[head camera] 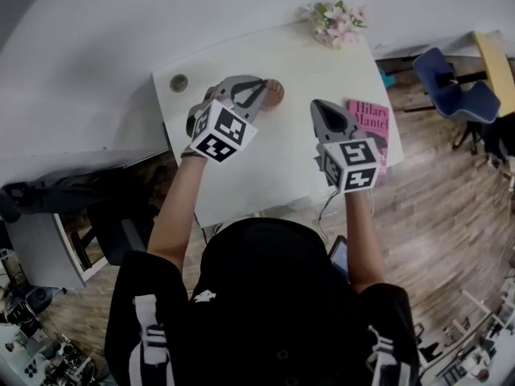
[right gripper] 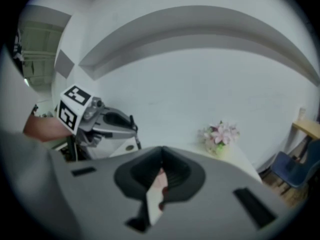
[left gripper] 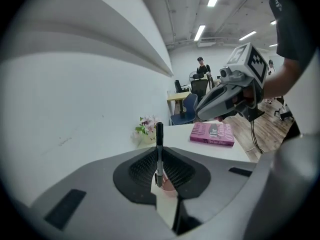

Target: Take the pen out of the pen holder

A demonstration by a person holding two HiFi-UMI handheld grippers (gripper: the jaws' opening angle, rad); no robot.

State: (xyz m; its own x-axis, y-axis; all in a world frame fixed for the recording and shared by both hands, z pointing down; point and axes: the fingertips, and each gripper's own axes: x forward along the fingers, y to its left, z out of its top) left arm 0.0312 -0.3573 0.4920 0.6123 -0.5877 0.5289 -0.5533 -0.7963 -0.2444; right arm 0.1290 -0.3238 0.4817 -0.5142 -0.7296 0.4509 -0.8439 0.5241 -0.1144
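A black pen [left gripper: 159, 151] stands upright between the jaws of my left gripper [left gripper: 160, 156], which is shut on it. Just beneath its lower end shows the pink pen holder [left gripper: 168, 186]; I cannot tell whether the tip is still inside. In the head view the left gripper [head camera: 256, 93] hangs over the round holder [head camera: 275, 93] at the back of the white desk [head camera: 273, 175]. My right gripper [head camera: 322, 112] hovers to the right, near the pink book [head camera: 372, 123]. Its jaws meet at the tips [right gripper: 161, 160] with nothing between them.
A small pot of pink flowers [head camera: 338, 21] stands at the desk's far right corner against the wall. A round cable grommet [head camera: 179, 82] is at the far left. A blue chair [head camera: 451, 95] and a wooden floor lie beyond the desk's right edge.
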